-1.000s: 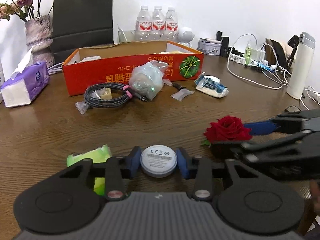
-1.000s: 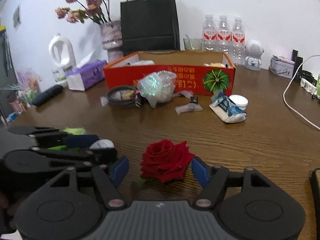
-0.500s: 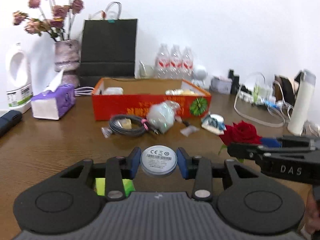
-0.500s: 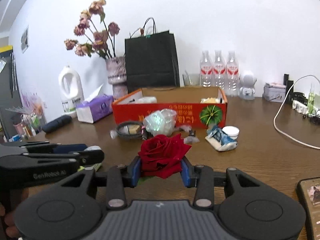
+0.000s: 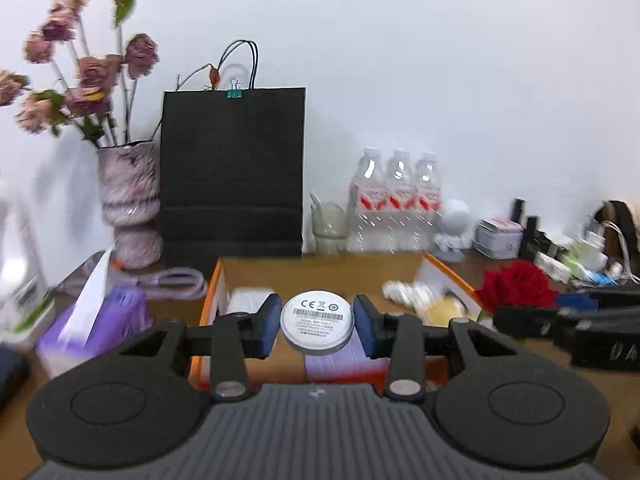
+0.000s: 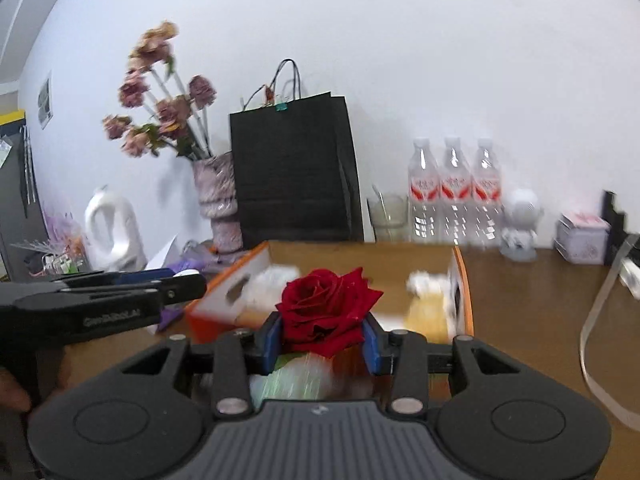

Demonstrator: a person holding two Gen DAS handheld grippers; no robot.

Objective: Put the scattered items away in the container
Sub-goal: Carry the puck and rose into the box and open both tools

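Left hand-held gripper [image 5: 317, 326] clamps the white puck [image 5: 317, 325], right hand-held gripper [image 6: 322, 339] clamps the rose [image 6: 326, 310]; both over the orange box [image 6: 463, 280] near edge. Risk: early release bounces puck off rim onto the counter [image 6: 532, 300].

Both tongs are rising off the table and travelling forward toward the orange box [image 5: 448, 276]. The left tongs [image 5: 317, 325] are carrying the round white disc [image 5: 317, 322] clamped between their blue pads, now above the box's near wall. The right tongs [image 6: 322, 334], open around the red rose [image 6: 326, 308] a second ago, are now gripping it and lifting it over the box's near edge.
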